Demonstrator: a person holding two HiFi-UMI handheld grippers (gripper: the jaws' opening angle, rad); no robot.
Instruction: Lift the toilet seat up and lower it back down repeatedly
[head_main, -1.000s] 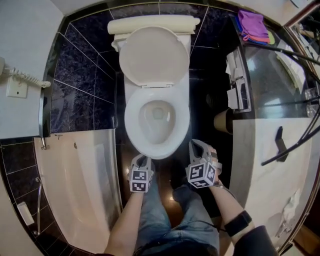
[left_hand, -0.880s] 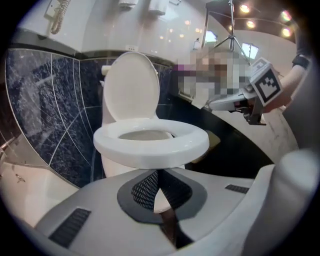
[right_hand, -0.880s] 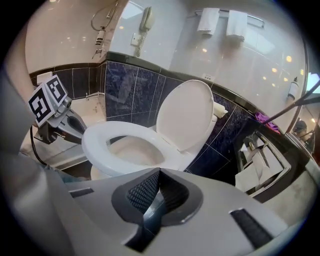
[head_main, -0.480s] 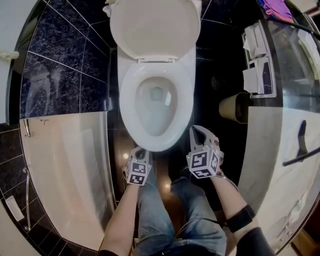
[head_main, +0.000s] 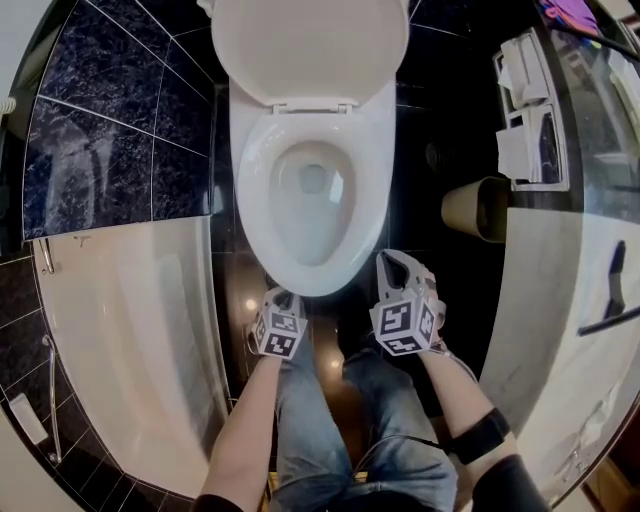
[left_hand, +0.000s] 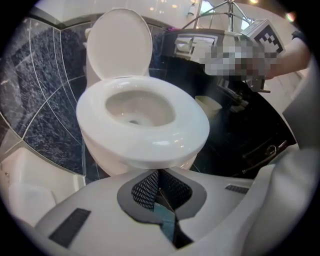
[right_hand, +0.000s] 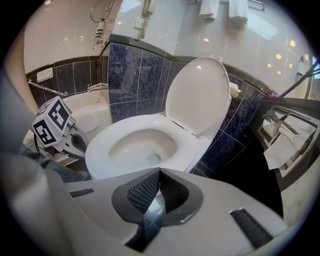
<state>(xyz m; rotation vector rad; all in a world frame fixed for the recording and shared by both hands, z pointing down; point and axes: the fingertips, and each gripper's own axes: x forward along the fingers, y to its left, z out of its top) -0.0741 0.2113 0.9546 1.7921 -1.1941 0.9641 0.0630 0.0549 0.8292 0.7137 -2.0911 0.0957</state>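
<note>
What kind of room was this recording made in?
A bathroom, possibly a hotel's: a white toilet with its lid raised, a bathtub beside it, and a phone on the wall.

Right gripper (right_hand: 159, 174) at bottom edge, jaws pressed together, nothing between them. Straight ahead: white toilet seat (right_hand: 102, 150) lying flat on bowl, open bowl visible through ring. Lid (right_hand: 197, 92) raised behind it, before dark blue tiled wall (right_hand: 135, 75). Left gripper (right_hand: 75, 141) at left, near bowl's front, marker cube toward camera. Bathtub (right_hand: 87, 112) beyond it, grab bar (right_hand: 42, 86) on wall above. Paper holder (right_hand: 282, 145) at right.
</note>
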